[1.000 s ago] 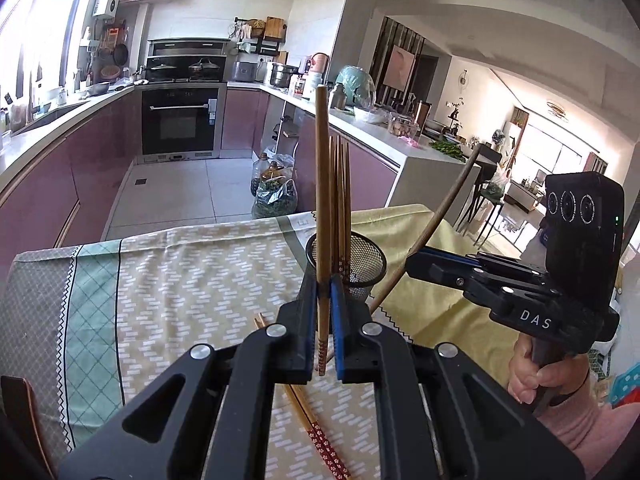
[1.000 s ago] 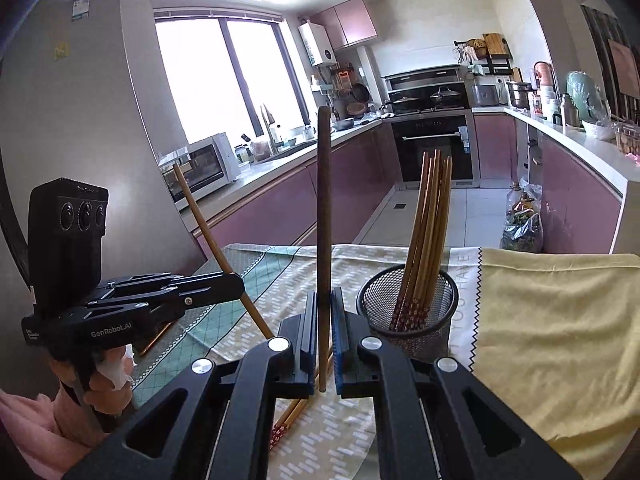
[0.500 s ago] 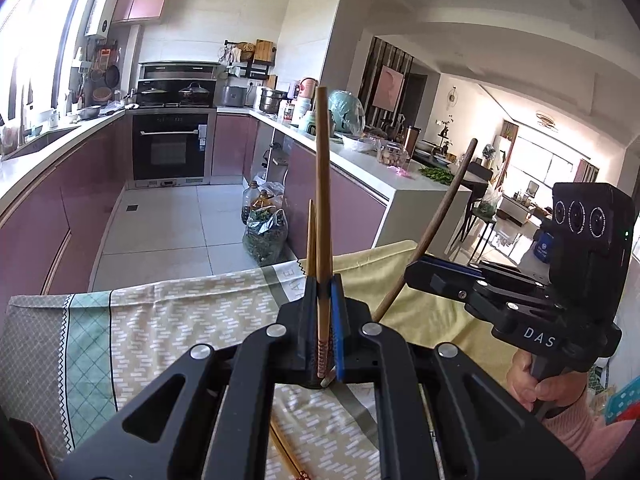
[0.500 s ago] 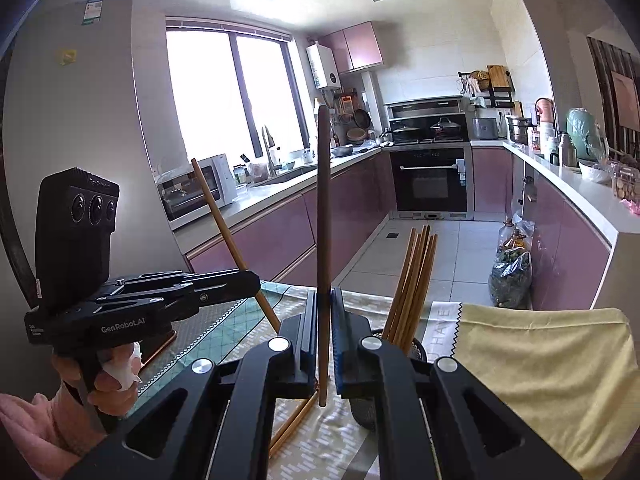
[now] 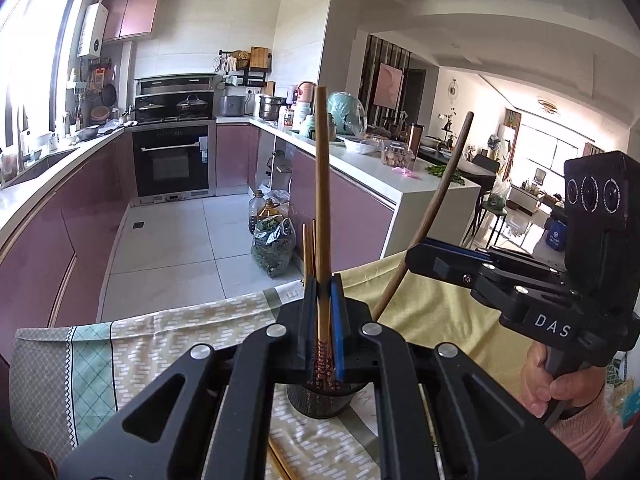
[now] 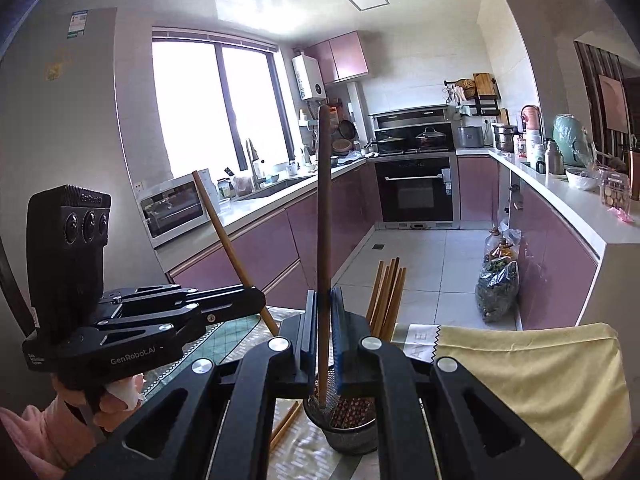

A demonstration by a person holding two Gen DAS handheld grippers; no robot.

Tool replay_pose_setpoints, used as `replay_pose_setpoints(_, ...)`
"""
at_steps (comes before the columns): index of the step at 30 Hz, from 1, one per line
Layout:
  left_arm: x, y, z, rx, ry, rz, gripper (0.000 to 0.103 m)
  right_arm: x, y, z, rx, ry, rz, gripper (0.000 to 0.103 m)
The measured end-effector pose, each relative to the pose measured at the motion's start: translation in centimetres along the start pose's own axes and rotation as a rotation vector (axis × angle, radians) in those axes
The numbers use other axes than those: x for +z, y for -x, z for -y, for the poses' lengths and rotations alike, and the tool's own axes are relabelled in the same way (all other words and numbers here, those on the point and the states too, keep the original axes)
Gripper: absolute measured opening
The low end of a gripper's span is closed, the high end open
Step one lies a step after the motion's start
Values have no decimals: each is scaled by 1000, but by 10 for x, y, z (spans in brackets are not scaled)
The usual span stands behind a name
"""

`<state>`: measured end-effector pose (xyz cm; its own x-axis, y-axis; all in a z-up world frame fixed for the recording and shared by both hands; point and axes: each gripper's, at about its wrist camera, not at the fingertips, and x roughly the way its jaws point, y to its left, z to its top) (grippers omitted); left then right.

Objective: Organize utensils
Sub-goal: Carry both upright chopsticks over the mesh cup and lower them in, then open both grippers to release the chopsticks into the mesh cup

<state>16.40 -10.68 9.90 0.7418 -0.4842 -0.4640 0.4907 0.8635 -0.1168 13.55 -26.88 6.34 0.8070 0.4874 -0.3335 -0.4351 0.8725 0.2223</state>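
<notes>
Patterned cloth in beige, green and yellow covers the table [image 5: 168, 344], with a purple-fronted kitchen beyond it. Near the table's far edge stands a black mesh utensil holder [image 6: 352, 432], largely hidden behind the grippers; several wooden chopsticks [image 6: 386, 300] stand in it, leaning slightly right with their tops up. The left gripper [image 5: 324, 320] is clamped on one light wooden chopstick [image 5: 321, 184], its long axis nearly vertical, patterned end down over the holder. The right gripper [image 6: 325, 332] pinches a darker chopstick [image 6: 323, 208], also upright, its lower tip inside the holder's rim. More chopsticks [image 5: 282, 466] lie flat on the cloth, near the holder.
</notes>
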Motion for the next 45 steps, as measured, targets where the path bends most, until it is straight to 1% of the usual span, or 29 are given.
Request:
replay_pose_setpoints(7, -11, -25, -5, 19, -21, -77, 7, -11, -20, 7, -14, -21, -74, 6)
replay_pose_setpoints(11, -15, -39, -4, 25, -42, -137, 7, -17, -33, 10, -8, -32, -126, 6)
replay_pose_setpoints(19, -26, -68, -12, 11, -34, -240, 7, -29, -63, 17, -10, -64, -229, 6)
replay_pose_setpoints(24, -31, -88, -23, 13, -15, -281, 8, -32, -74, 27, -23, -98, -242, 6)
replay_pose_setpoints(31, -36, -98, -34, 1, 17, -273, 8, -36, -77, 31, -30, -111, -247, 8)
replay_pose_setpoints(34, -41, -93, -37, 2, 30, -263, 11, -37, -78, 34, -27, -124, -246, 9)
replay_pose_setpoints(36, -43, -88, -40, 9, 39, -251, 11, -38, -77, 36, -27, -133, -246, 9)
replay_pose_setpoints(40, -51, -69, -45, 34, 49, -204, 19, -42, -71, 33, -15, -129, -239, 12)
replay_pose_setpoints(43, -60, -53, -52, 58, 60, -170, 26, -44, -60, 25, 10, -117, -216, 18)
replay_pose_setpoints(45, -68, -41, -56, 66, 66, -151, 27, -47, -50, 16, 32, -97, -199, 22)
